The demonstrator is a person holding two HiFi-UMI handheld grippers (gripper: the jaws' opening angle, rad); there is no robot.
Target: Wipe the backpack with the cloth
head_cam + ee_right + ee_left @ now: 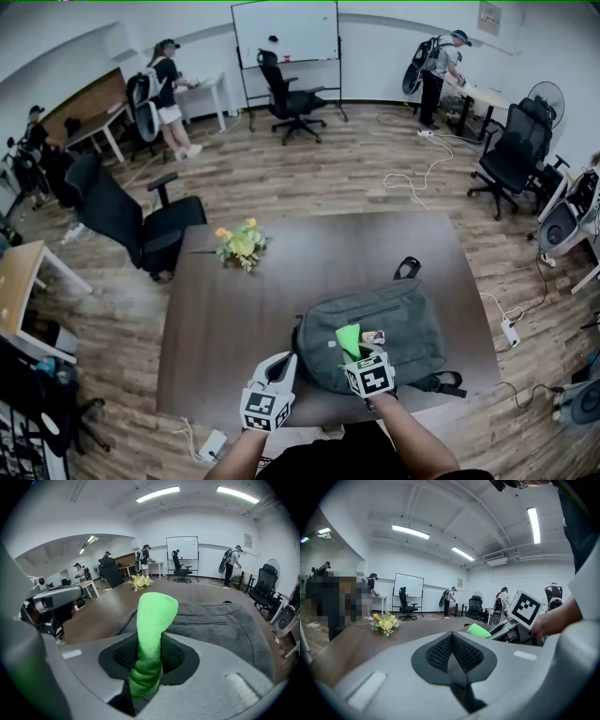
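right tongs [146,660] pinching a green cloth [155,613] over the grey backpack [225,620] on the tabletop [234,309], left tongs [452,657] pressed together just beside it

Your left gripper [452,656] has its jaws pressed together with nothing between them, and your left forearm [232,459] holds it low. Your right gripper [150,663] is clamped on the cloth [156,616], with your right forearm [412,439] reaching forward. The two grippers sit side by side, a little apart.

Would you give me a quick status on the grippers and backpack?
Right gripper shut on green cloth, above backpack. Left gripper shut, empty, alongside. Backpack flat on table. Flowers well clear.
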